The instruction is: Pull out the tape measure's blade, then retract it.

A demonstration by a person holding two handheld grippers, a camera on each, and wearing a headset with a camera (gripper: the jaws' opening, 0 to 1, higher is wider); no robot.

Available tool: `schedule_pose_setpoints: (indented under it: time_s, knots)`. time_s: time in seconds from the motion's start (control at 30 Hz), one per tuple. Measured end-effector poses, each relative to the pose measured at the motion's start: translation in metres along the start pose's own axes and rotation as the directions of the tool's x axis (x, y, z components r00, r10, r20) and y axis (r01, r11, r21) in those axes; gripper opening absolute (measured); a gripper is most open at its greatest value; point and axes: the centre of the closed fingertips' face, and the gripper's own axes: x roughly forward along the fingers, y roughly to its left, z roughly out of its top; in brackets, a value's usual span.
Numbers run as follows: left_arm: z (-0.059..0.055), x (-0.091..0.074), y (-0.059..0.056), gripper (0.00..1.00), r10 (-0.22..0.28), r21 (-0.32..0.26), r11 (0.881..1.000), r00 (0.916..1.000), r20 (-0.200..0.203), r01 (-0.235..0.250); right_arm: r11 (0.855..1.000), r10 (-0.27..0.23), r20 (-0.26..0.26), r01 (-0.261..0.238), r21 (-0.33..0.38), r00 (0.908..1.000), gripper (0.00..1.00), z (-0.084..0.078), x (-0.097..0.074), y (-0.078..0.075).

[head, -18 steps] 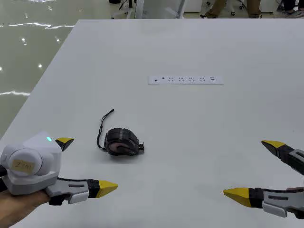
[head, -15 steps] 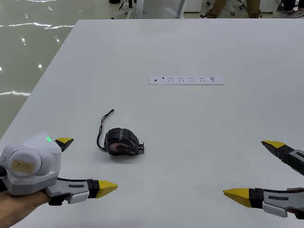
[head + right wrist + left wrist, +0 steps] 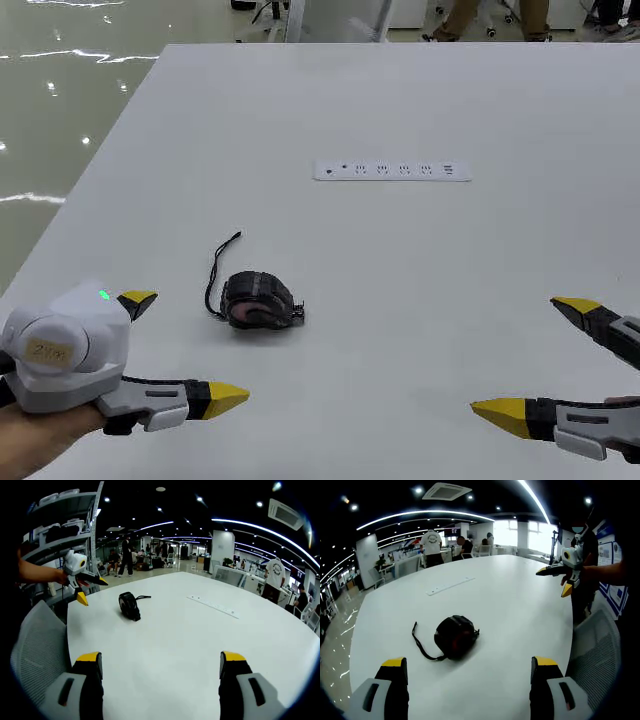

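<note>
Head view: tape measure (image 3: 258, 300) (strap trailing left) lies on the white counter (image 3: 400, 260), nearer left tool (image 3: 185, 347) than right tool (image 3: 533, 355), both spread wide, empty.

Open-plan office: long white table (image 3: 500, 100) with a power strip (image 3: 392, 170), glossy floor (image 3: 60, 120), curved ceiling light strips (image 3: 260, 522), ceiling air-conditioning cassette (image 3: 446, 490), metal shelving rack (image 3: 60, 530), mesh office chair (image 3: 35, 645), people (image 3: 126, 555) standing in the background.

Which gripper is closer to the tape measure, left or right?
Left. The left gripper is open, close by the tape measure on its left; the right gripper is much farther off, on its right.
</note>
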Motion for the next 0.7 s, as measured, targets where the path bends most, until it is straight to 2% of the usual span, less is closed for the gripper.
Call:
schedule_pose_setpoints:
  time_s: [0.7]
  knots:
    - [-0.0014,-0.0007,-0.0018,1.0,-0.005,0.01,1.0,1.0,-0.006,0.005,1.0,0.008,-0.011,-0.008,-0.005,0.9999,1.0,-0.0011,-0.0004,0.0044]
